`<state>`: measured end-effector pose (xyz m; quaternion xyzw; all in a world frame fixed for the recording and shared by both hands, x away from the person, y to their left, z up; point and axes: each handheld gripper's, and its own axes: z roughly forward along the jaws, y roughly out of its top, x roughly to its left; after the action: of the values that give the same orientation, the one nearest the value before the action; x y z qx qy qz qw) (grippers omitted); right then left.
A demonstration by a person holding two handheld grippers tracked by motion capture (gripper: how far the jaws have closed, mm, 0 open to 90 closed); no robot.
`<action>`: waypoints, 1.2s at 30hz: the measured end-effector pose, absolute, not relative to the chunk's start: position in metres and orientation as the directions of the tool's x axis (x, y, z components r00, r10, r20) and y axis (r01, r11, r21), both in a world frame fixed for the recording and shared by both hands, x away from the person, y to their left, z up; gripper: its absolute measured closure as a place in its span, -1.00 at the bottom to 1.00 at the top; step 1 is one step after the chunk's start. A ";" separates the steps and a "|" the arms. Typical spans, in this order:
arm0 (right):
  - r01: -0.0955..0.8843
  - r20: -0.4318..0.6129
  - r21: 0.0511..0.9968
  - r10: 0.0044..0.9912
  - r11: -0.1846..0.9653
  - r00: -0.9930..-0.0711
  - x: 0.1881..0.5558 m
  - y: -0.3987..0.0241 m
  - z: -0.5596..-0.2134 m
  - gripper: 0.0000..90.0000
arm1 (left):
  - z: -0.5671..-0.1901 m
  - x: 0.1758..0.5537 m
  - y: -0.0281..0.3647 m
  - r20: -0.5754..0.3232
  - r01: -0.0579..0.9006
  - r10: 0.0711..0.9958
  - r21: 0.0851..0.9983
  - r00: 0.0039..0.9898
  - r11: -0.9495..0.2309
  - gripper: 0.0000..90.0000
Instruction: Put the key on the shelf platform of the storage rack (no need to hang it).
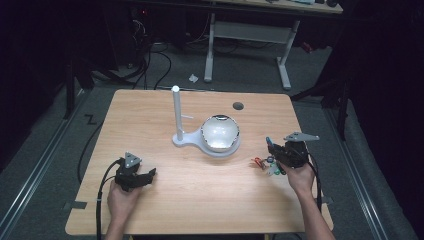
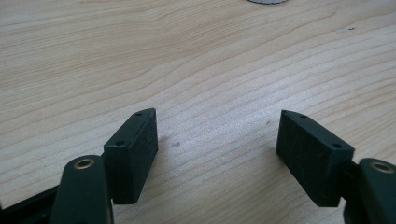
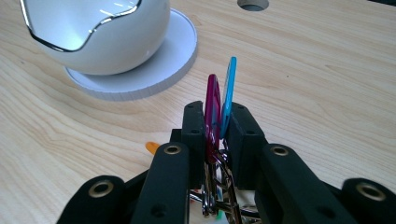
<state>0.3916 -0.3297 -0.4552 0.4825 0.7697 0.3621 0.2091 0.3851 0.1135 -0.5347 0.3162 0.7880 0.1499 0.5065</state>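
Bench (image 1: 200, 200) surface of pale wood is seen from the high view, with the left gripper (image 1: 145, 176) resting low near the front left, held by the left hand (image 1: 122, 197). In the left gripper view its jaws are spread wide apart with nothing between them, only bare wood grain beneath; it appears to be parked out of the way while the other hand works.

Further right, near the middle of the bench, a white stand (image 1: 187, 138) is placed, made up of a flat base, a tall upright post (image 1: 176, 112) with a small peg on its side, and a white bowl (image 1: 220, 132) with a shiny rim seated on the round part of the base. The peg is judged to be meant as a hanger and the bowl as a catch-all, which would explain why the stand has been set within reach of both hands.

At the right, a bunch of keys (image 3: 215, 112) with coloured tags is held clenched between the jaws of the right gripper (image 3: 216, 119). The magenta and blue tags are gripped upright, edge-on, while the ring and remaining tags hang below toward the bench (image 1: 267, 164). The bunch is kept well apart from the stand, to its right.
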 end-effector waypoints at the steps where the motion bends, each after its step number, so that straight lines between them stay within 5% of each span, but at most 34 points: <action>1: 0.591 0.028 0.759 0.893 0.273 -0.449 0.392 -0.330 -0.453 0.75 | -0.535 0.385 0.113 -0.703 0.347 0.650 0.557 -0.287 0.755 -0.34; 36: 0.484 0.032 0.810 0.798 0.331 -0.601 0.383 -0.305 -0.372 0.75 | -0.535 0.385 0.113 -0.704 0.346 0.649 0.556 -0.288 0.756 -0.34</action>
<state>0.3832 -0.3045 -0.3718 0.4040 0.7934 0.4136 0.1902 0.3850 0.1133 -0.5347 0.3157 0.7884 0.1495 0.5064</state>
